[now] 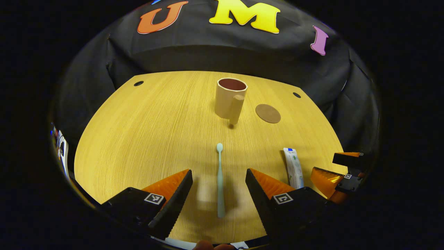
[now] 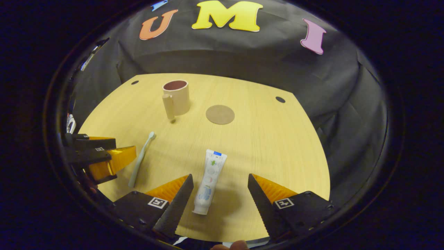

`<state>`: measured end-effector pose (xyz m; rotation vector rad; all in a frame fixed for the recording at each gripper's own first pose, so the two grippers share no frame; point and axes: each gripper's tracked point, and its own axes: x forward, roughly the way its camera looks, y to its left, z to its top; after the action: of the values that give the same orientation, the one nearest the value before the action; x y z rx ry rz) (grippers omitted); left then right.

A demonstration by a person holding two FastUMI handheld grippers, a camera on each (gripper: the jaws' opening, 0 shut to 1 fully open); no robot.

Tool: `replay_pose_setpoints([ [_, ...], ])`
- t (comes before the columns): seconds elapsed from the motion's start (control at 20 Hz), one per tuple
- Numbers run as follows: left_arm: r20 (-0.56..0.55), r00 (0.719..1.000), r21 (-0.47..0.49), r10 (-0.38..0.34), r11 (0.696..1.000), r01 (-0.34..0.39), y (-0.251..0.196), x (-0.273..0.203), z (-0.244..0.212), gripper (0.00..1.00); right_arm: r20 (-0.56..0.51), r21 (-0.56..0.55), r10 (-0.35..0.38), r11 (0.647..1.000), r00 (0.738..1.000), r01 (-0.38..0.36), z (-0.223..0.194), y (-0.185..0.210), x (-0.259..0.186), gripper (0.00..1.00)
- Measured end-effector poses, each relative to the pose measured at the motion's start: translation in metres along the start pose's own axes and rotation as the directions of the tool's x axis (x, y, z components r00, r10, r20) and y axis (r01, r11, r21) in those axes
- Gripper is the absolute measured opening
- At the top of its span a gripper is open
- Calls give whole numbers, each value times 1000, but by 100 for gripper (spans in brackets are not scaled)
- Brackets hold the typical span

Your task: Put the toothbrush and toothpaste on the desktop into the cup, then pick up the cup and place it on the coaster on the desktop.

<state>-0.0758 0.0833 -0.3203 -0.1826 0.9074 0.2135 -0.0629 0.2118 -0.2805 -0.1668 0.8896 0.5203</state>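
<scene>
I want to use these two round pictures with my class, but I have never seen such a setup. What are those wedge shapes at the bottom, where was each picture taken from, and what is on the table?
There is no robot here: a person holds a two-finger gripper in each hand, and a fisheye camera rides on each one, looking forward along its fingers. The wedges at the bottom are those fingers.

In the left gripper view, the left gripper is open, with the toothbrush lying flat on the wooden table between its fingers. In the right gripper view, the right gripper is open around the toothpaste, which also lies flat. Neither finger pair presses on anything, so nothing is held.

Farther back stand an upright cup with a handle and, beside it but apart, a round coaster. Each view also shows the other gripper at its edge.
</scene>
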Motion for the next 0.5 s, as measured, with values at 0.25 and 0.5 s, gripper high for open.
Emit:
replay_pose_setpoints([
  [0.25,-53,999,11,10,1000,-10,-1,17,-5,98,-121,49,18,999,993,-12,-17,1,29,95],
  [0.5,-60,998,33,26,999,-24,-1,35,-3,89,-148,49,3,999,989,4,-20,0,42,96],
])
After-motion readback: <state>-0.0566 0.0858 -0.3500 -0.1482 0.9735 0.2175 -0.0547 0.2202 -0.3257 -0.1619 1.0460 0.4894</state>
